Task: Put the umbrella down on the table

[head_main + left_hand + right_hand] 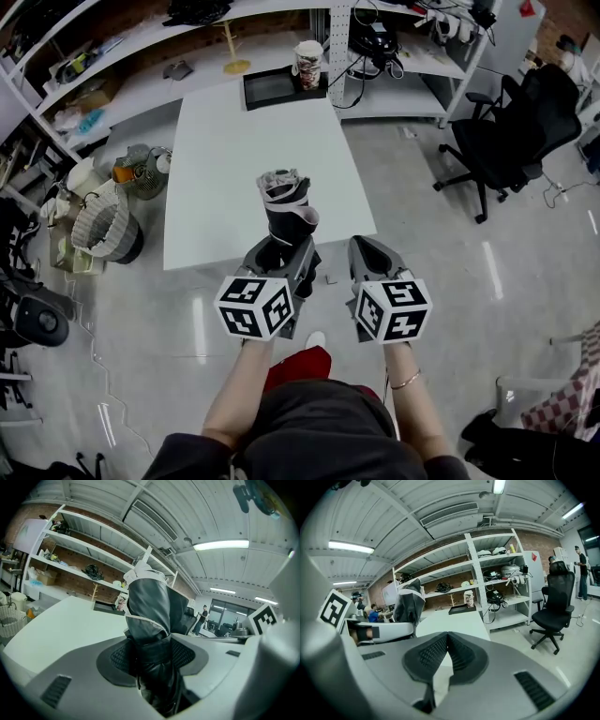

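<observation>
A folded black and grey umbrella point(286, 211) stands upright with its lower end between the jaws of my left gripper point(281, 251). It is held just before the near edge of the white table point(234, 141). In the left gripper view the umbrella point(147, 606) fills the middle, and the left gripper point(152, 656) is shut on its dark lower part. To its right my right gripper point(373, 251) hangs beside it at the same height. In the right gripper view the pads of the right gripper point(446, 644) meet at the tips with nothing between them, and the umbrella point(410, 606) shows at the left.
A black tray point(272, 86) and a patterned cup point(307, 64) stand at the table's far end. Shelves point(141, 75) run behind it. A black office chair point(520, 127) is on the right, and baskets point(108, 230) sit on the floor at the left.
</observation>
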Motion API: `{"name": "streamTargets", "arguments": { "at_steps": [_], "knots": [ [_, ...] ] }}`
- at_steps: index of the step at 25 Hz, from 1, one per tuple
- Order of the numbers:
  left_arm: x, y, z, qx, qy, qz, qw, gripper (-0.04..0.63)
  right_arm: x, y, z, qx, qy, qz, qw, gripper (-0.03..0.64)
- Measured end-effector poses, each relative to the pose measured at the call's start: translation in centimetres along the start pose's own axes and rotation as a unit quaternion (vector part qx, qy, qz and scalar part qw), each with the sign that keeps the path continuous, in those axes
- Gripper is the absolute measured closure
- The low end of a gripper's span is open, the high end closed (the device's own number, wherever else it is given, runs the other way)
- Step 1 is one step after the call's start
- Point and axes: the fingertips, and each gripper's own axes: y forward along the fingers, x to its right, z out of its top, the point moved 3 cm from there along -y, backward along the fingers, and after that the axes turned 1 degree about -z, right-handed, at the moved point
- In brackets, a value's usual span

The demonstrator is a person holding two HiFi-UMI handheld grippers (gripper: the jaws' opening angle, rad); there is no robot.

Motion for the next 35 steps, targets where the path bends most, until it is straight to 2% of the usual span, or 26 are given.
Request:
{"name": "streamTargets", "arguments": {
  "at_steps": [12, 23, 29, 35],
  "knots": [
    [-3.4, 1.8, 2.1, 0.015, -0.022, 0.0, 0.9996, 0.394, 0.0, 3.8, 1.1, -0.02, -0.018, -0.009, 1.0, 0.598],
    [-5.0, 2.6, 3.3, 0.029, -0.035, 0.017, 0.9988, 0.394, 0.7, 5.8, 2.9, -0.01, -0.031, 0.002, 0.999, 0.598],
    [-5.1, 5.1, 3.9, 0.029, -0.04, 0.028, 0.9984, 0.394, 2.9, 7.4, 3.9, -0.013, -0.031, 0.011, 0.999, 0.598],
    [-4.7, 9.3, 3.8, 0.023, -0.05, 0.055, 0.997, 0.394, 7.7, 9.5, 4.9, -0.018, -0.027, 0.023, 0.999, 0.598]
  ]
}}
